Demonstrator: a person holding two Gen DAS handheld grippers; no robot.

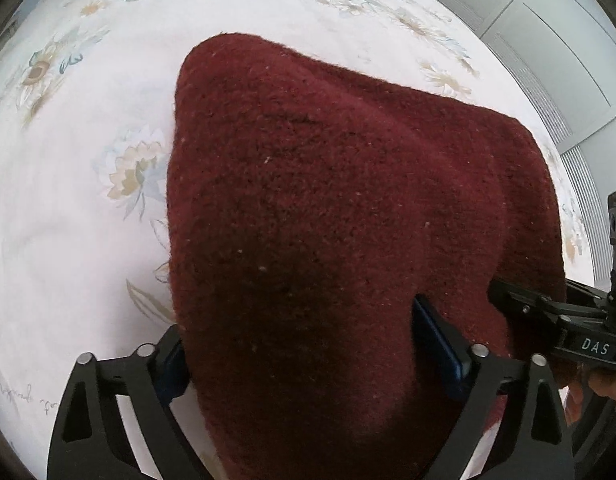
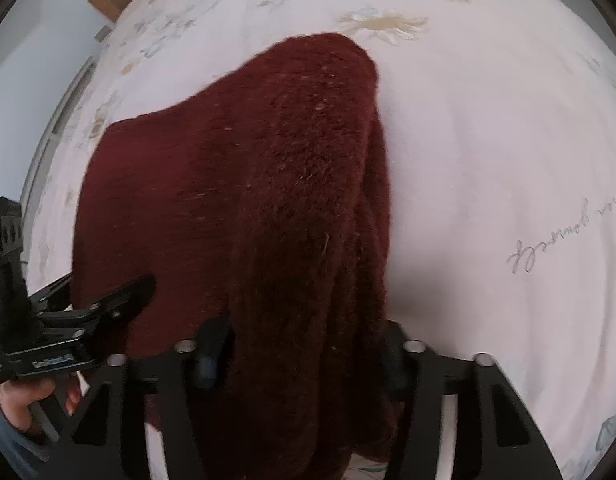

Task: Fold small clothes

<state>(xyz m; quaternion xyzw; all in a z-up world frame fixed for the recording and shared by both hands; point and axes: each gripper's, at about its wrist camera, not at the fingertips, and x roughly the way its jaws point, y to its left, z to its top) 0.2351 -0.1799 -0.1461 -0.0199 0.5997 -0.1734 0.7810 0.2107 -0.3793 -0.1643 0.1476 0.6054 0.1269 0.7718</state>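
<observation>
**Hidden and cut off**

The dark red knitted garment (image 1: 328,220) covers the fingertips of the left gripper (image 1: 308,352), so whether its jaws meet inside the cloth cannot be told. The right gripper (image 2: 299,356) is masked the same way by the bunched fabric between its jaws. The garment's near end runs off the bottom edge in both views (its full outline is never shown). The bed sheet (image 2: 488,160) beneath it is concealed. Faint cursive writing (image 2: 568,236) on the sheet, at the right, is too blurred to read.
</observation>
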